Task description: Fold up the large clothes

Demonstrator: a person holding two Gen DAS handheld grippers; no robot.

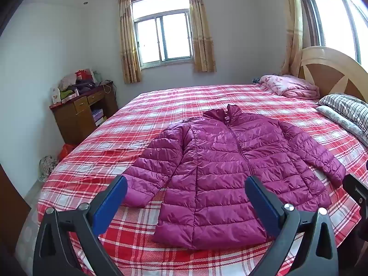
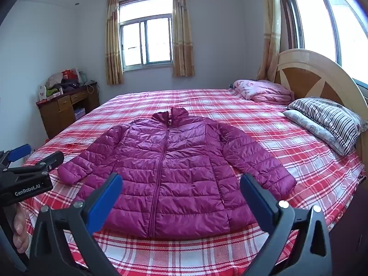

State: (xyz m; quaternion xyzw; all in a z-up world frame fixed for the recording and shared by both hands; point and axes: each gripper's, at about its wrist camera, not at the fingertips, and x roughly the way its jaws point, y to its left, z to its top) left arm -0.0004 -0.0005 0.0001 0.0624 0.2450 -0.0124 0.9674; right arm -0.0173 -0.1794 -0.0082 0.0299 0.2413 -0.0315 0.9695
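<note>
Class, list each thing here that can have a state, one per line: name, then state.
Jacket: unfolded, zipped, flat on the bed, sleeves spread.
Left gripper: open, holding nothing.
Right gripper: open, holding nothing.
Pink blanket: bundled by the headboard.
Curtains: drawn aside.

The left gripper [image 1: 186, 186] and right gripper [image 2: 181, 184] both tilt downward with jaws spread wide, nothing between the blue pads [image 2: 104, 203]. A hand [image 2: 19, 232] grasps the left gripper's handle.
</note>
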